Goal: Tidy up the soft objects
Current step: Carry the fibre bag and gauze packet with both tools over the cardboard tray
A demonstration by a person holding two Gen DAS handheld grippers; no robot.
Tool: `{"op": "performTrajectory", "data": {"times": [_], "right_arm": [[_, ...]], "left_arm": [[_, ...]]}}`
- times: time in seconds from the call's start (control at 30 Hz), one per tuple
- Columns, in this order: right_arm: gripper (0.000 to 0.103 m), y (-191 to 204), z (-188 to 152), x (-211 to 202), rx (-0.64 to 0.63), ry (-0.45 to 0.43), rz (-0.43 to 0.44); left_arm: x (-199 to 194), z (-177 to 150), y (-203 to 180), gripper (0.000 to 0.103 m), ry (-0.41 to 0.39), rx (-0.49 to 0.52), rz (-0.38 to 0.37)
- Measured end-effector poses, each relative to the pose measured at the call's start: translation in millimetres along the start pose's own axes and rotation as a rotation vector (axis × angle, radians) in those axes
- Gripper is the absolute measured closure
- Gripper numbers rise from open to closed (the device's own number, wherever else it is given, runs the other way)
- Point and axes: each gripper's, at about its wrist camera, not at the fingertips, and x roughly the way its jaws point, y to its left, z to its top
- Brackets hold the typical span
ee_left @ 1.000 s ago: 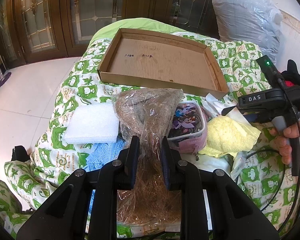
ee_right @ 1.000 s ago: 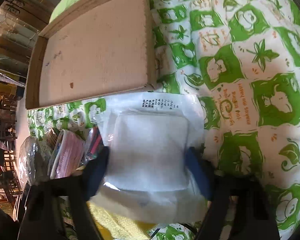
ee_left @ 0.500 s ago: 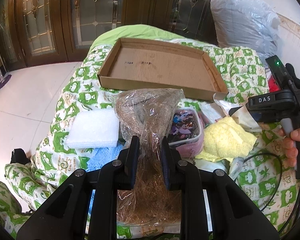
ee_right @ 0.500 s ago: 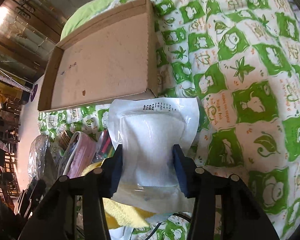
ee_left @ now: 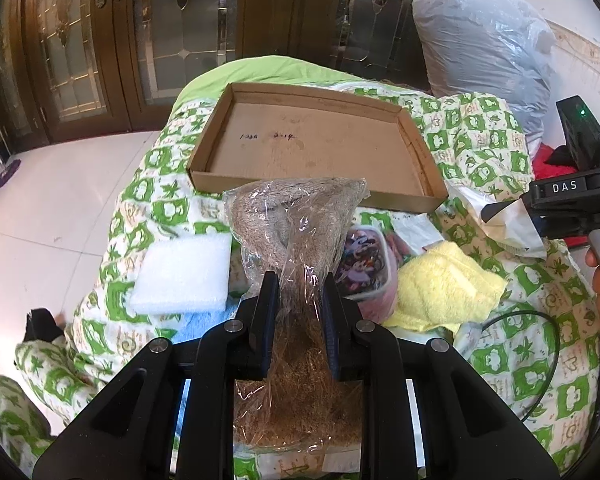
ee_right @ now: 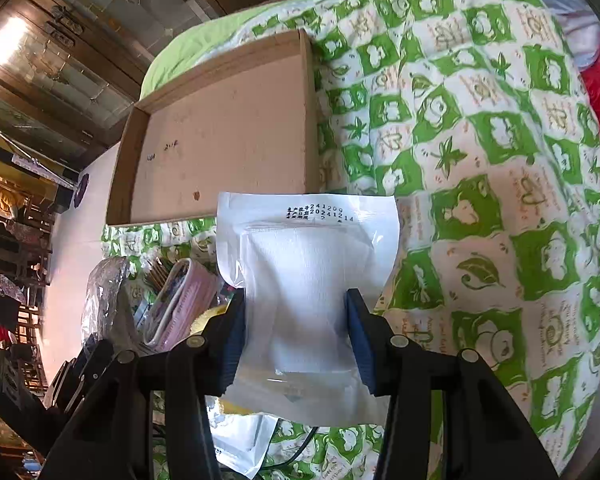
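A white packet [ee_right: 306,280] is clamped between the pads of the right gripper [ee_right: 296,336], raised above the quilt [ee_right: 480,160] just beside the cardboard tray [ee_right: 220,136]. A clear bag of brown fibre [ee_left: 296,248] is pinched by the left gripper [ee_left: 298,320], in front of the tray's near wall.

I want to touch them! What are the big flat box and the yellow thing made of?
The box looks like plain brown cardboard: dull, with folded edges and pen marks inside. The yellow thing looks like soft fluffy cloth, maybe a towel: fuzzy, crumpled, no shine.
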Motion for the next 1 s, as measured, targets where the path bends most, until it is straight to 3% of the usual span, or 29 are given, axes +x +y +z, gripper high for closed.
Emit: {"op": "performTrajectory", "data": {"times": [0.37, 1.0], "right_arm": [[0.055, 22, 18, 13, -0.030, -0.010, -0.004], [0.055, 49, 79, 50, -0.070, -0.055, -0.050]], "left_arm": [[19, 53, 3, 0.083, 0.011, 0.036, 0.037], [93, 137, 26, 0.083, 0.047, -0.018, 0.062]]}}
